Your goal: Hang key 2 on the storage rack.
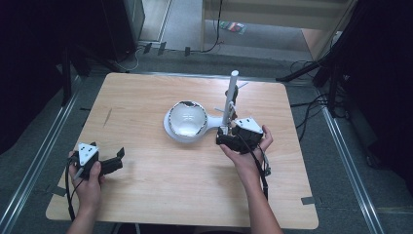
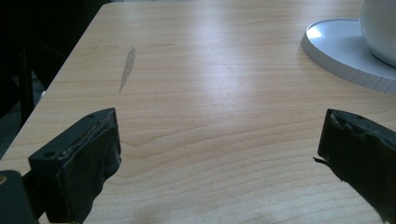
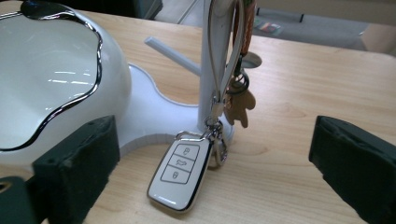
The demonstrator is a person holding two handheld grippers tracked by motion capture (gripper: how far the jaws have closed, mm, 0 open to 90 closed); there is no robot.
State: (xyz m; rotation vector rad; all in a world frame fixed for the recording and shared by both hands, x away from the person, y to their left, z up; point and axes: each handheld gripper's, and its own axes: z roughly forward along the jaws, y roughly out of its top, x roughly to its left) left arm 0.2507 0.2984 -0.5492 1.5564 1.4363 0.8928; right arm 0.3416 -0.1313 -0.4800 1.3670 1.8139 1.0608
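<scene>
A white key fob (image 3: pixel 180 172) with three buttons lies tilted on the table at the foot of a white post (image 3: pixel 208 70). It hangs by a thin strap (image 3: pixel 215 56) from the post, next to a brown figure charm (image 3: pixel 240 105). My right gripper (image 3: pixel 215 154) is open, with one jaw on either side of the fob and neither touching it. In the high view this right gripper (image 1: pixel 225 139) sits at the base of the post (image 1: pixel 229 97). My left gripper (image 1: pixel 118 160) rests near the front left of the table, open, with nothing between its jaws (image 2: pixel 219 149).
The post rises from a flat white stand that carries a white bowl (image 1: pixel 187 117) with a chrome rim, at the table's middle. The stand's round base (image 2: pixel 336 46) lies ahead and to the right of the left gripper. Bare wood (image 1: pixel 160 190) lies between the hands.
</scene>
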